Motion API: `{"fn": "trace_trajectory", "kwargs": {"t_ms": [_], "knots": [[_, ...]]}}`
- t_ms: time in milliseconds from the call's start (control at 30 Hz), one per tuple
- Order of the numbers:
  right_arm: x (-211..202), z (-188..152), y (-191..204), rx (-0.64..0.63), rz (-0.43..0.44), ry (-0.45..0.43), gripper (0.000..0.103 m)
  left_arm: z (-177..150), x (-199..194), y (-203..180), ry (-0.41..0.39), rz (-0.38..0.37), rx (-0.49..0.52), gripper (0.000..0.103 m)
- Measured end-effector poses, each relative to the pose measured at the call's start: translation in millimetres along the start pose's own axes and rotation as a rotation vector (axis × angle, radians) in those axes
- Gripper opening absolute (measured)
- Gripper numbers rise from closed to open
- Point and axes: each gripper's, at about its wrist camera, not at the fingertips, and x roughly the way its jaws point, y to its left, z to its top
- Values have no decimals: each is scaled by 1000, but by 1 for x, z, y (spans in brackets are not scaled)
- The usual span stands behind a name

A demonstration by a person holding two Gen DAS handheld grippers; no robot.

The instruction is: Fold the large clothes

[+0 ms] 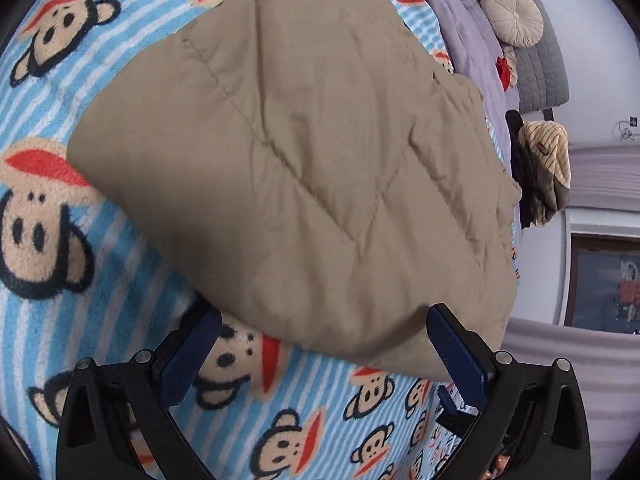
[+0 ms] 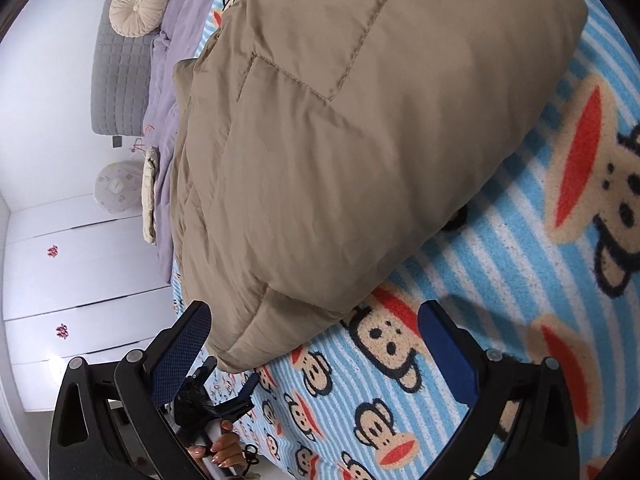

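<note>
A folded tan quilted garment is laid on a bed covered by a blue striped monkey-print blanket, filling the centre of both views. The left tool is held spread at lower centre, nothing pinched. The right tool is likewise spread wide, the garment's corner lying just between its fingers, ungripped.

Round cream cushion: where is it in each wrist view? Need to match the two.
Left wrist: round cream cushion sits top right, against the grey quilted headboard.
Right wrist: same cushion sits top left, against the headboard.
Shared landmark: the tan padded jacket on the monkey-print blanket.
</note>
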Motion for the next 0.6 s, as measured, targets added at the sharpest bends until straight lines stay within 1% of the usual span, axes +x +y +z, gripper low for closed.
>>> {"fn": "trace_trajectory", "kwargs": {"t_ms": [133,267,333,433,500,567,600], "knots": [[12,8,3,27,57,-2,103,13,11,-6,-30,-9,22,103],[24,16,7,52,91,-2,103,27,26,-5,-24,-20,-6,103],[32,21,10,67,120,-2,103,32,30,-7,-38,-32,-21,103],[44,30,17,65,143,-9,103,38,36,-8,-66,-66,-63,103],[51,35,19,62,138,-13,103,40,39,-8,-82,-88,-100,103],[56,38,17,78,137,-18,103,42,41,-8,-102,-95,-133,103],[57,38,16,94,144,-20,103,41,40,-8,-118,-93,-144,100]]}}
